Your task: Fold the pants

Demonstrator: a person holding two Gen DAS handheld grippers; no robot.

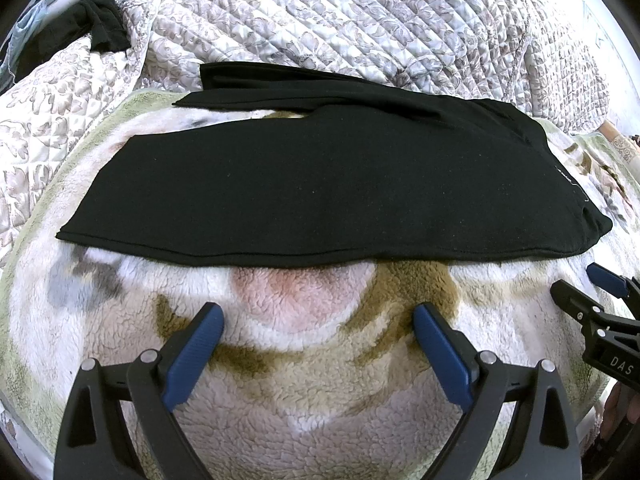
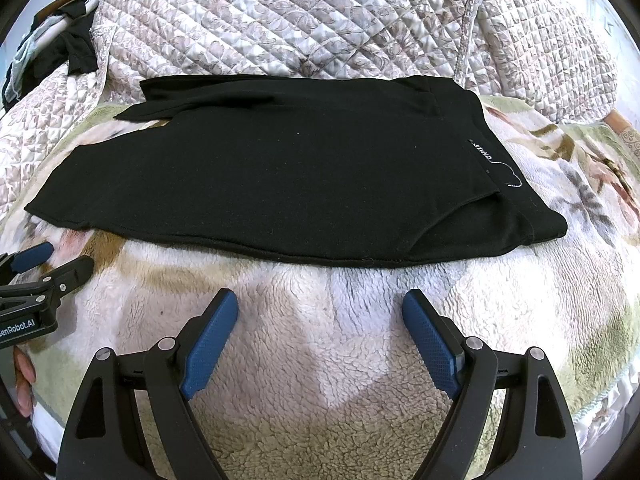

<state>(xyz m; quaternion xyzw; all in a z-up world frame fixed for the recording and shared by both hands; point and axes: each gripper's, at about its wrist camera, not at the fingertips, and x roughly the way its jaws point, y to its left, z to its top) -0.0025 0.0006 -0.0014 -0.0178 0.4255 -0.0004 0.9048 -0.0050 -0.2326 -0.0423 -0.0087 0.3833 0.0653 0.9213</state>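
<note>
Both tools — left tool (image 1: 318,322) and right tool (image 2: 320,308) — gape empty short of the black pants (image 1: 320,184); a shallow pinch risks snagging the fleece blanket (image 1: 320,392) instead.

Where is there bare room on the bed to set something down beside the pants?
Bare fleece blanket lies between the black pants' near hem and both open grippers, left and right. More shows right of the waistband. Behind the pants it is crowded: the bunched quilted bedspread rises close against them.
</note>
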